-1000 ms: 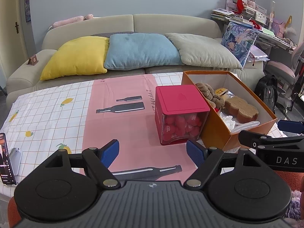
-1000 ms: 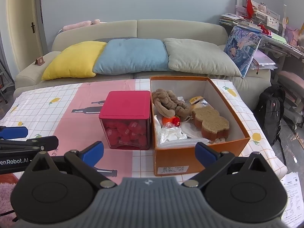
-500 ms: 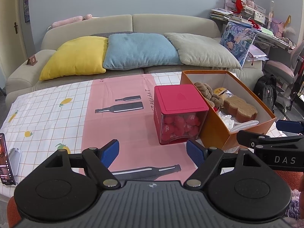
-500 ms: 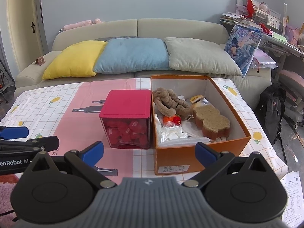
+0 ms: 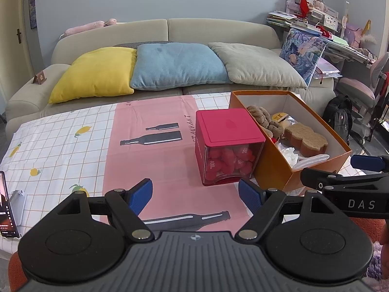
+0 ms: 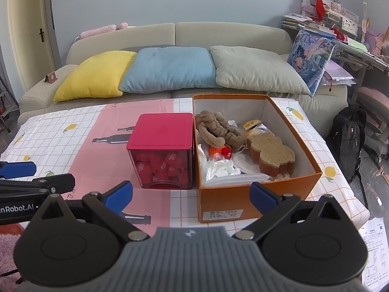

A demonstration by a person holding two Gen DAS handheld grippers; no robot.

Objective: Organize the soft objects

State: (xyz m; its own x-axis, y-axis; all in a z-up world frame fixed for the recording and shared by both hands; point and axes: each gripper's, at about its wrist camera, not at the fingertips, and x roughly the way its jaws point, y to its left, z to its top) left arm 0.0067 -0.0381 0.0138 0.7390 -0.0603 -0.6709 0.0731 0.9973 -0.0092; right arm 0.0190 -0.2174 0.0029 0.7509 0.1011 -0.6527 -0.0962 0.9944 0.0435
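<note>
Where the orange cardboard box (image 6: 257,194) sits on the table's checked cloth (image 6: 73,131), it holds a knotted brown plush (image 6: 216,129), a tan lobed sponge (image 6: 269,150) & crinkly plastic, w/ a red-lidded clear cube (image 6: 161,155) of red balls touching its left wall. Left gripper (image 5: 195,193) & right gripper (image 6: 190,194) hover near the table edge, jaws spread wide, nothing held. Beige sofa (image 5: 218,31) w/ yellow, blue & grey cushions behind.

— Where do the cameras look from?
— Each sits low behind its own tool at the table's (image 5: 73,150) near edge, facing the sofa (image 6: 218,34).
— What do both views share?
— The red-lidded container (image 5: 228,146) and orange box (image 6: 243,202), both near.
</note>
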